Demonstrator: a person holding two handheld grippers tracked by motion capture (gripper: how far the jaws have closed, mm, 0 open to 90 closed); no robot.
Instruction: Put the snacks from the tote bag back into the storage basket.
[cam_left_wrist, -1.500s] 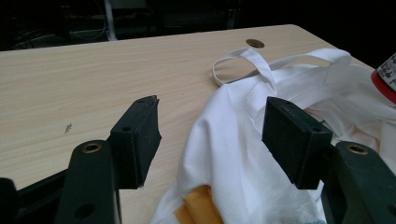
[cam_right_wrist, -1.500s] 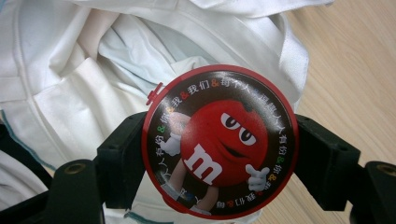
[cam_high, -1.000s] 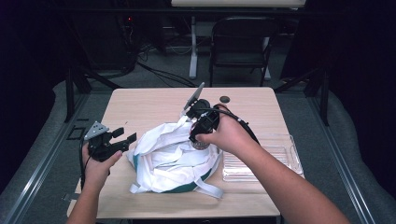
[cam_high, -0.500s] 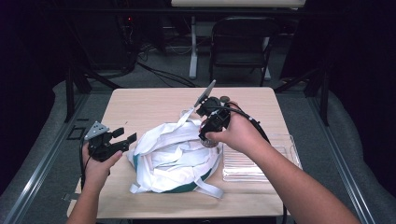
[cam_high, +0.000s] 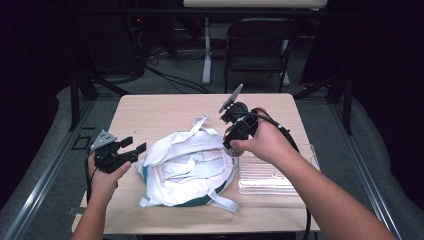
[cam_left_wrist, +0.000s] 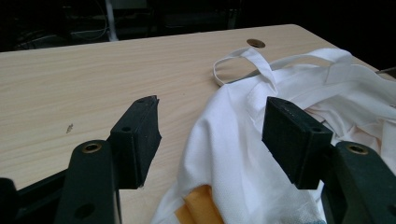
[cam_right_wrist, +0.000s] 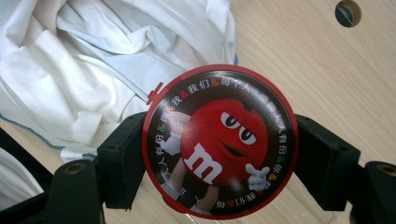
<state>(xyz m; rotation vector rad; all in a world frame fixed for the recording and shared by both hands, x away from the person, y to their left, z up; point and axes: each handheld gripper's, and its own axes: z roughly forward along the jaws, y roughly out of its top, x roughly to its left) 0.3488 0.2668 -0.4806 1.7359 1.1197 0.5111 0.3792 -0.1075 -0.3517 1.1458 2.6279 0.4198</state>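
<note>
Two grippers are at work over my wooden table (cam_high: 165, 112), and I'll go from the big things down. Most of its middle is taken by a crumpled white cloth bag (cam_high: 187, 167) with loose straps and a green edge along its near side. Just right of the bag lies a clear plastic tray (cam_high: 272, 175), bare as far as I can see.

My left gripper (cam_high: 131, 148) hovers at the bag's left edge, jaws spread wide with nothing between them; in its own view the white cloth (cam_left_wrist: 243, 140) lies under the gap, untouched. My right gripper (cam_right_wrist: 218, 163) hangs over the bag's right rim near the tray, its jaws clamped on either side of a round candy tin (cam_right_wrist: 219, 142) with a red rim and a red cartoon figure on the lid.

I judge the tin is lifted and in transit, with setting it down left to do, whether into the bag or the tray I cannot tell.

From above, my right hand (cam_high: 262, 142) covers the tin and jaws. An orange patch (cam_left_wrist: 201, 207) near the bag's bottom edge is cut off, so I cannot name it.
</note>
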